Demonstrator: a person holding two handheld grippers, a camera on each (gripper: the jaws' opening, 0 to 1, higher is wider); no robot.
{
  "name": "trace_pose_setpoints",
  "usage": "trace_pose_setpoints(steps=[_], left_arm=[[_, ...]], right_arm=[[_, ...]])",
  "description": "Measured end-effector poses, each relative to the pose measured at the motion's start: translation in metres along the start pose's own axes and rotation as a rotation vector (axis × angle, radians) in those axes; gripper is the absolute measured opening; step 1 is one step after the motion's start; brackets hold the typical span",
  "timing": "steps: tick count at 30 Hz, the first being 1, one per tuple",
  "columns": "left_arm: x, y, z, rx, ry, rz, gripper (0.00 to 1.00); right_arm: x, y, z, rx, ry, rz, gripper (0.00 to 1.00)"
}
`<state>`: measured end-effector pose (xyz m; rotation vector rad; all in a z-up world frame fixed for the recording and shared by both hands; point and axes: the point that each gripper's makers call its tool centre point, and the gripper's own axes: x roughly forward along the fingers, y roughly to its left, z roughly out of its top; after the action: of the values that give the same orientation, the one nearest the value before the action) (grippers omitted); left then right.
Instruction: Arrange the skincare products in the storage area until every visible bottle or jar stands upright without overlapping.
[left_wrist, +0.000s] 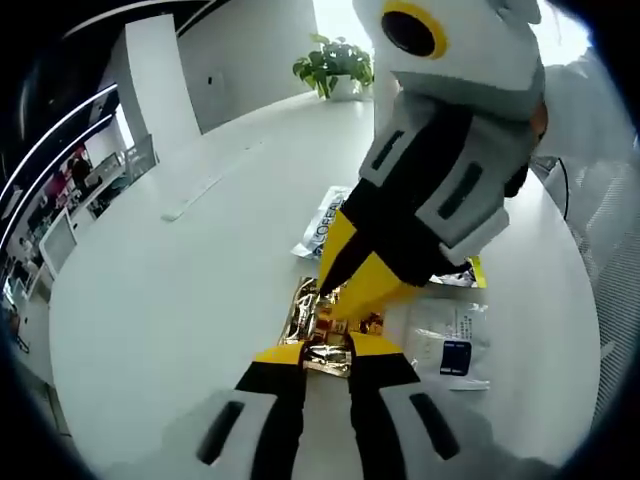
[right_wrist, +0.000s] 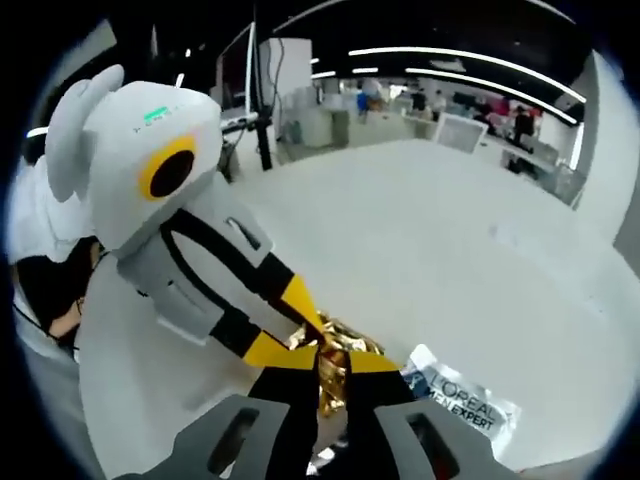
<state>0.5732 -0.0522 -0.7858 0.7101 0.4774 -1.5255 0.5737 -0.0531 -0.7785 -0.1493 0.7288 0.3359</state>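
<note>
Both claws are down on the same crinkled gold foil packet (left_wrist: 325, 335) in the middle of the white table (left_wrist: 170, 300). From the left gripper view, the left gripper (left_wrist: 325, 350) has its yellow-tipped jaws drawn in close, with only a narrow gap, and the foil sits right in that gap — it looks pinched. Coming in from the far right of that view, the right gripper's (left_wrist: 335, 285) yellow tips press together onto the far edge of the same packet.

Switch to the right gripper view and it matches: the right gripper (right_wrist: 328, 365) has its jaws nearly together with gold foil (right_wrist: 335, 375) bunched between them, and the left gripper (right_wrist: 312, 335) reaches in from the left, tips touching the foil too.

The packet itself is shiny, creased and lying flat, not upright. Just beside it to the right lies a white sachet with a blue label (left_wrist: 450, 345), also flat. Behind it a silver sachet with printed lettering (left_wrist: 325, 225) lies flat — its near edge tucked behind the right claw. A potted plant (left_wrist: 335, 65) stands at the table's far edge.
</note>
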Motion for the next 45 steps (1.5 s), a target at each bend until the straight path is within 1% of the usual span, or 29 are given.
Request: trace_pose_setpoints(steps=[1, 4, 7, 9, 13, 16, 21, 23, 25, 28, 31, 34, 35, 39, 42, 45], left_arm=[[0.0, 0.0, 0.0, 0.0, 0.0, 0.0, 0.12], [0.0, 0.0, 0.0, 0.001, 0.002, 0.002, 0.12], [0.001, 0.001, 0.0, -0.001, 0.0, 0.003, 0.12], [0.001, 0.0, 0.0, -0.001, 0.001, 0.003, 0.12], [0.001, 0.0, 0.0, -0.008, 0.0, 0.004, 0.12], [0.001, -0.001, 0.001, -0.014, 0.0, 0.007, 0.12], [0.002, 0.0, 0.0, -0.021, 0.001, 0.009, 0.13], [0.002, 0.0, 0.001, -0.022, 0.003, 0.009, 0.13], [0.002, 0.0, 0.0, -0.028, 0.003, 0.01, 0.13], [0.001, 0.0, 0.001, -0.028, 0.004, 0.01, 0.12], [0.001, 0.001, 0.001, -0.053, 0.006, 0.02, 0.13], [0.001, 0.0, 0.001, -0.041, 0.005, 0.02, 0.14], [0.001, 0.0, 0.001, -0.049, 0.007, 0.024, 0.14], [0.001, 0.001, 0.003, -0.017, 0.011, 0.041, 0.17], [0.0, -0.001, 0.003, -0.025, 0.013, 0.035, 0.19], [-0.003, -0.002, 0.003, -0.032, 0.019, 0.043, 0.22]], right_arm=[[0.002, -0.001, -0.002, -0.016, 0.007, -0.009, 0.02], [0.005, 0.0, -0.005, -0.022, 0.019, -0.004, 0.03], [0.007, -0.005, -0.011, -0.037, 0.038, -0.016, 0.04], [0.006, -0.006, -0.01, -0.016, 0.023, -0.012, 0.04], [0.007, -0.006, -0.011, -0.038, 0.024, -0.01, 0.05], [0.007, -0.007, -0.012, -0.029, 0.019, -0.004, 0.05], [0.006, -0.007, -0.011, -0.044, 0.009, -0.009, 0.04], [0.004, -0.007, -0.012, -0.057, 0.02, -0.021, 0.06], [0.0, -0.007, -0.011, -0.068, 0.014, -0.024, 0.08], [-0.007, -0.01, -0.01, -0.046, 0.008, -0.032, 0.08], [-0.012, -0.009, -0.009, -0.041, 0.003, -0.035, 0.09], [-0.018, -0.01, -0.009, -0.036, 0.0, -0.04, 0.08], [-0.019, -0.01, -0.009, -0.034, -0.003, -0.042, 0.08], [-0.025, -0.012, -0.007, -0.037, -0.01, -0.05, 0.08], [-0.029, -0.013, -0.006, -0.04, -0.014, -0.056, 0.08], [-0.033, -0.013, -0.005, -0.043, -0.017, -0.061, 0.09]])
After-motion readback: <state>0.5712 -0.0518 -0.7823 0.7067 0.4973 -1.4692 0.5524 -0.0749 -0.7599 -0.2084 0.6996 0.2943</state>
